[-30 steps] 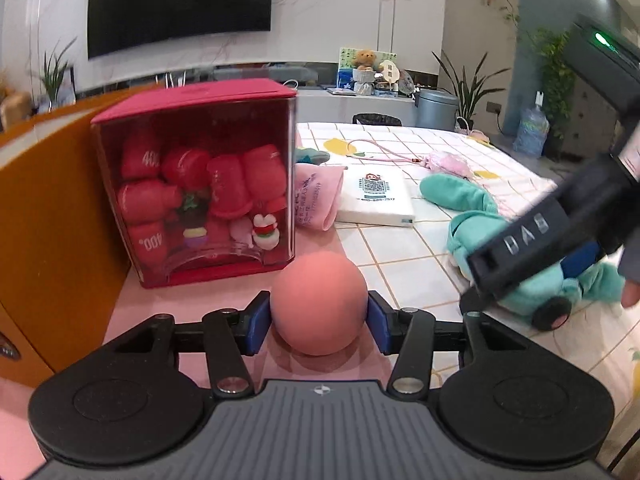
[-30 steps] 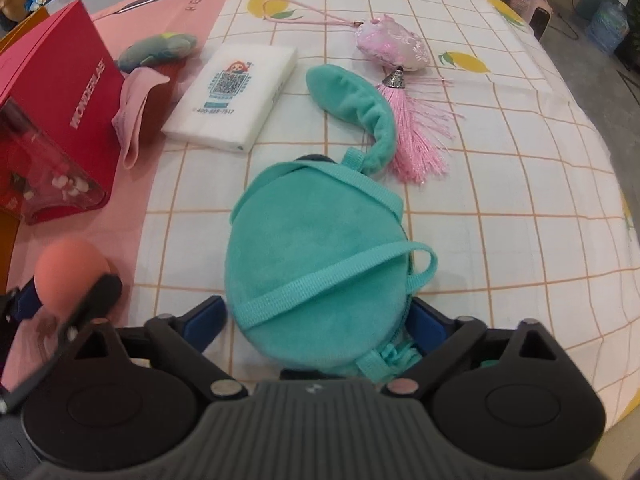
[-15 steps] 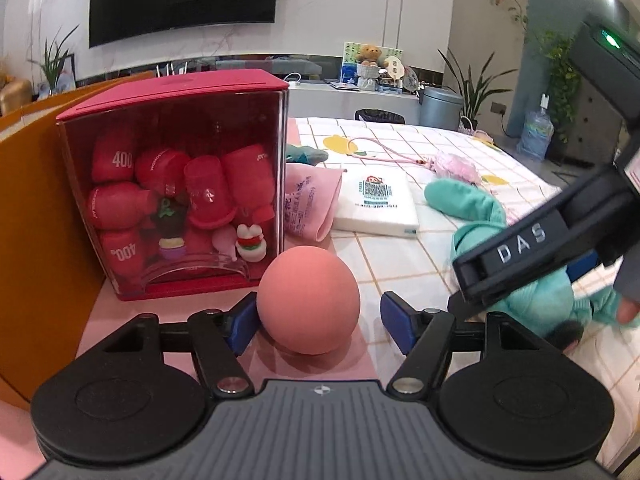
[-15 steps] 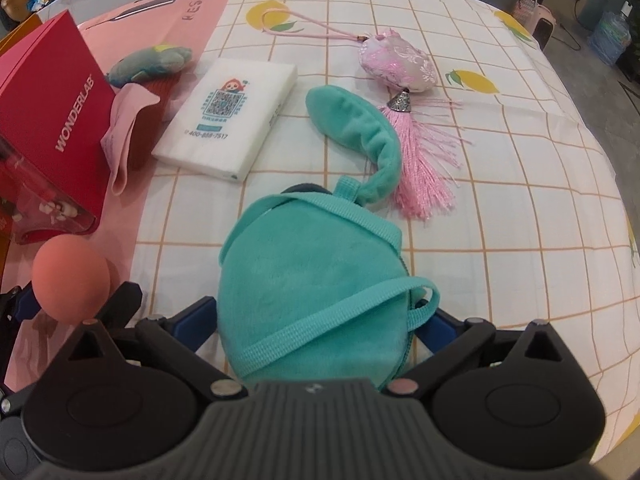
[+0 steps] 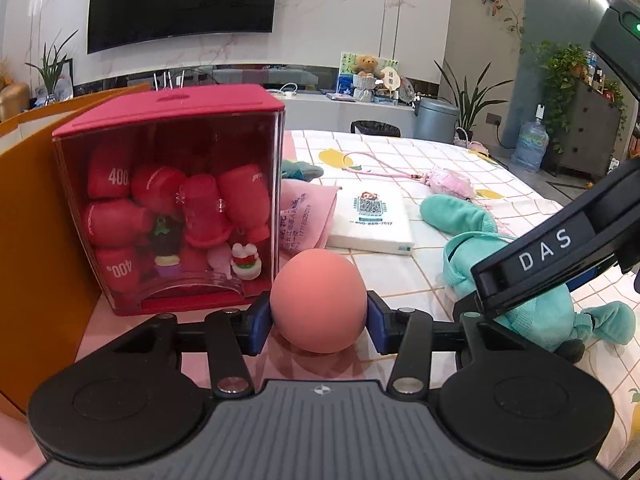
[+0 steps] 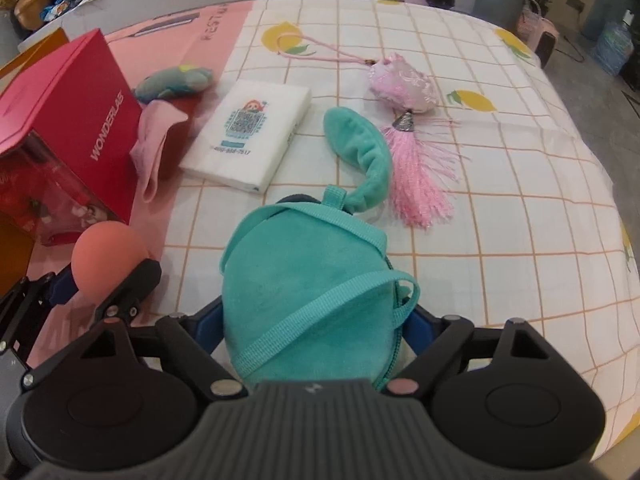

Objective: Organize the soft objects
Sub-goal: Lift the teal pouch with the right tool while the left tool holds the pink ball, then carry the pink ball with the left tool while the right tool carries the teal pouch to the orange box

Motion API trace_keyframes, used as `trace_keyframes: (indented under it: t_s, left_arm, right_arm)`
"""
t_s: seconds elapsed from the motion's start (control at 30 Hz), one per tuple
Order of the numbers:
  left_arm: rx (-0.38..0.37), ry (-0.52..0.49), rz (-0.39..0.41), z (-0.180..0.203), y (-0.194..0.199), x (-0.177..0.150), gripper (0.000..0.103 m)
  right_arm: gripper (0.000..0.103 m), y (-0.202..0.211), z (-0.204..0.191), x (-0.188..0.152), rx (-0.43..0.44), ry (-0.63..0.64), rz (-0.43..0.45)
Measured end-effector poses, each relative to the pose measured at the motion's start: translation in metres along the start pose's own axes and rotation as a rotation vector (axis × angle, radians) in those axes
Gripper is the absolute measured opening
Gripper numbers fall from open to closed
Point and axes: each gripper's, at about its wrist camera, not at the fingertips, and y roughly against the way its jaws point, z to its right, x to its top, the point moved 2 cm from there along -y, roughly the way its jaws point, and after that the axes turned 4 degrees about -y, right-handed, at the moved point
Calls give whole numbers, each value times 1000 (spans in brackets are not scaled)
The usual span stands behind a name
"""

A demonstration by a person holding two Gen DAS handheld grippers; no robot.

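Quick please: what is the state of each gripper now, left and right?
Left gripper: jaws closed on the pink ball.
Right gripper: jaws closed on the teal plush bag.

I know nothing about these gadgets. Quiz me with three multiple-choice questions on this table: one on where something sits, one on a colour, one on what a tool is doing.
1. Where is the white tissue pack?
A. On the red box
B. On the tablecloth, right of the pink cloth
C. Inside the teal plush pouch

2. What colour is the tassel?
A. Pink
B. Yellow
C. Black

3. What is the left tool doing?
A. Hanging free
B. Pinching the tassel
C. Pressing both sides of the salmon ball

Answers: B, it lies flat on the checks; A, pink fringe; C, blue pads touch the ball.
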Motion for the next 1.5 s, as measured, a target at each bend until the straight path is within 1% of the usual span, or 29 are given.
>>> trace_keyframes:
  t_s: [0.2, 0.3, 0.43, 0.5, 0.57, 0.67, 0.77, 0.87, 1.0, 1.17, 1.23, 1.3, 1.4, 1.5]
  left_arm:
    - [-10, 16, 7, -1, 5, 4, 55]
    - [-21, 37, -1, -3, 5, 8, 55]
    - [-36, 35, -11, -6, 8, 14, 55]
    - [-30, 14, -8, -6, 10, 18, 55]
    - [-29, 26, 2, -10, 14, 23, 55]
    - [-69, 54, 0, -17, 21, 33, 55]
    - [-77, 37, 26, -19, 31, 44, 55]
    - [-94, 24, 43, -20, 41, 52, 55]
    - [-120, 29, 52, -22, 52, 62, 55]
    - [-104, 21, 73, -27, 67, 74, 55]
    - [-89, 26, 74, -31, 73, 79, 55]
    - [-81, 47, 97, -35, 79, 83, 55]
    - [-50, 49, 129, -42, 87, 88, 55]
    - [-21, 63, 145, -52, 94, 94, 55]
  right_arm:
    - [86, 7, 9, 0, -8, -47, 26]
    - [86, 16, 13, 1, 12, -87, 63]
    - [86, 33, 18, 5, 56, -142, 136]
    - [86, 41, 21, 6, 52, -156, 163]
    - [85, 47, 26, 7, 45, -183, 195]
    - [86, 59, 38, 8, 26, -256, 258]
    - [86, 72, 41, 9, 26, -274, 320]
    - [86, 82, 40, 10, 45, -295, 357]
    - [86, 93, 33, 14, 81, -295, 394]
    - [86, 110, 21, 18, 104, -286, 433]
    - [86, 118, 11, 20, 118, -273, 450]
    - [86, 125, 1, 22, 131, -255, 467]
    - [86, 143, -18, 25, 131, -234, 533]
    - [86, 164, -41, 33, 157, -191, 586]
